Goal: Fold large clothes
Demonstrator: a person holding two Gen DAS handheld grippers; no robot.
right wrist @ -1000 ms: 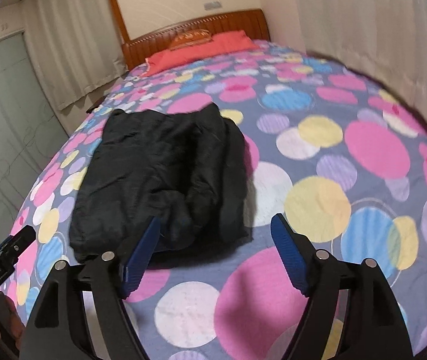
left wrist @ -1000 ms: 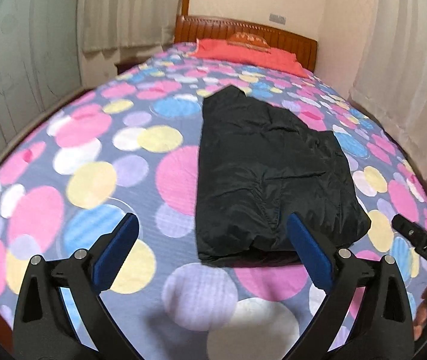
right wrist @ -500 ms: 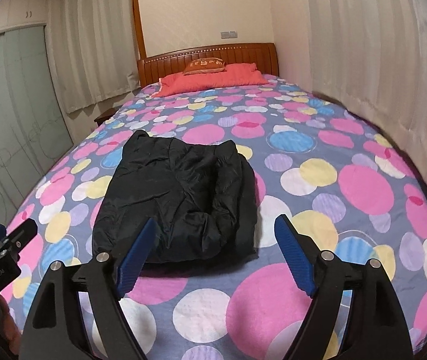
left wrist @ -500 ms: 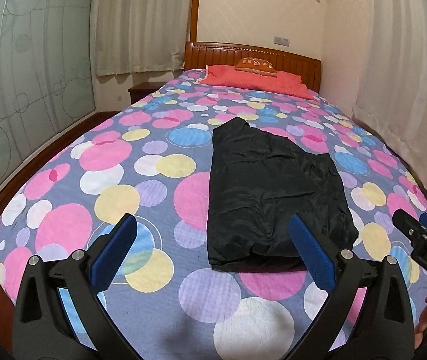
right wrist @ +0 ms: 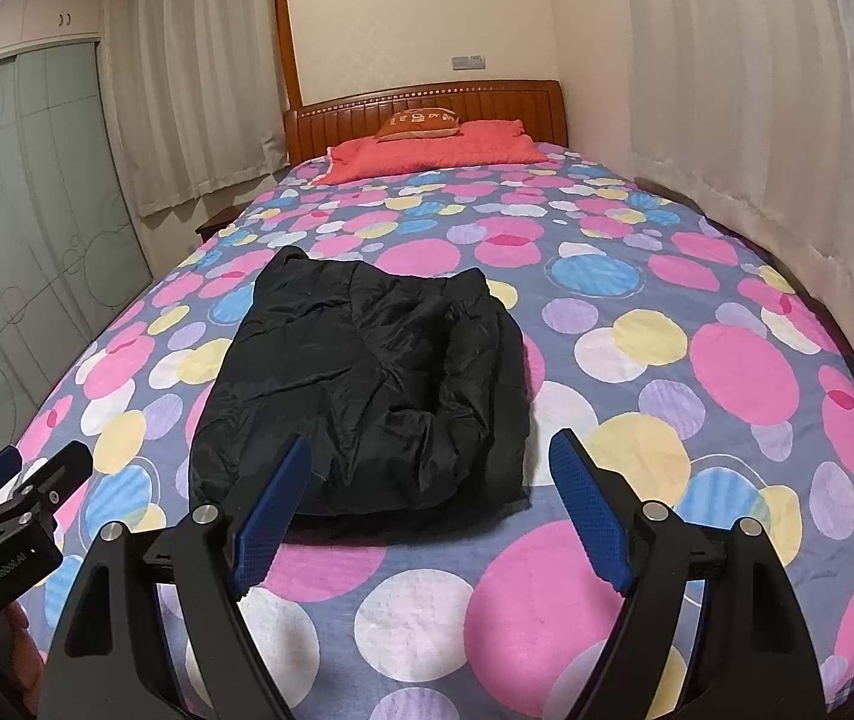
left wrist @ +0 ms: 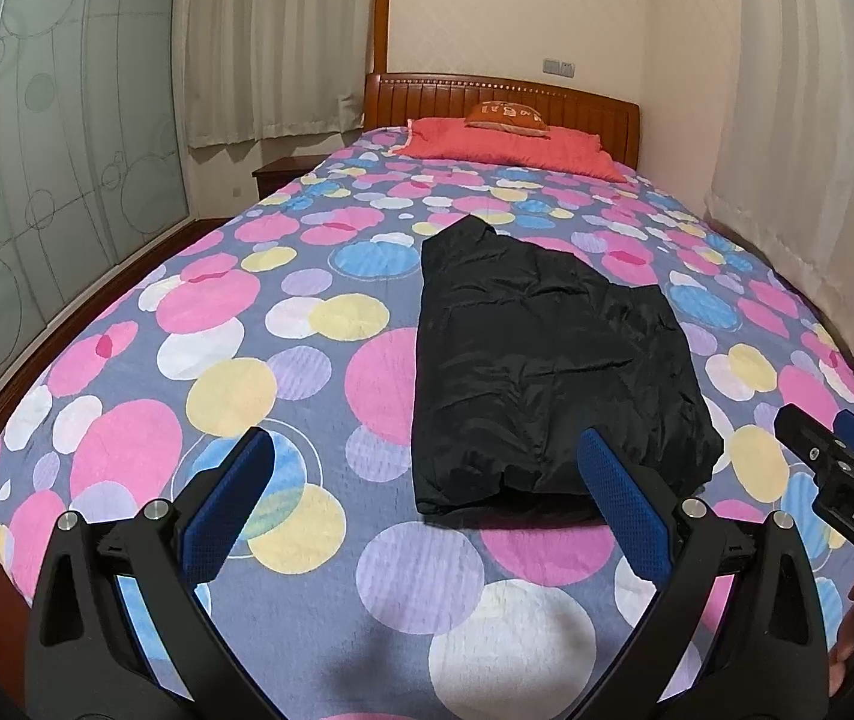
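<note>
Folded jacket (left wrist: 547,372) lengthwise toward headboard (left wrist: 499,99)

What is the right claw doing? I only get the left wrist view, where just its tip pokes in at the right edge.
Observer: In the right wrist view the right claw is wide open, with nothing between its pads.
Operator: How does the jacket's right side look from there?
Observer: The black jacket lies folded on the bed, but its right edge is a thick, bunched roll rather than a flat fold.
Operator: Can you see who holds the left claw?
Observer: Only part of a hand, under the left claw at the lower left edge.
</note>
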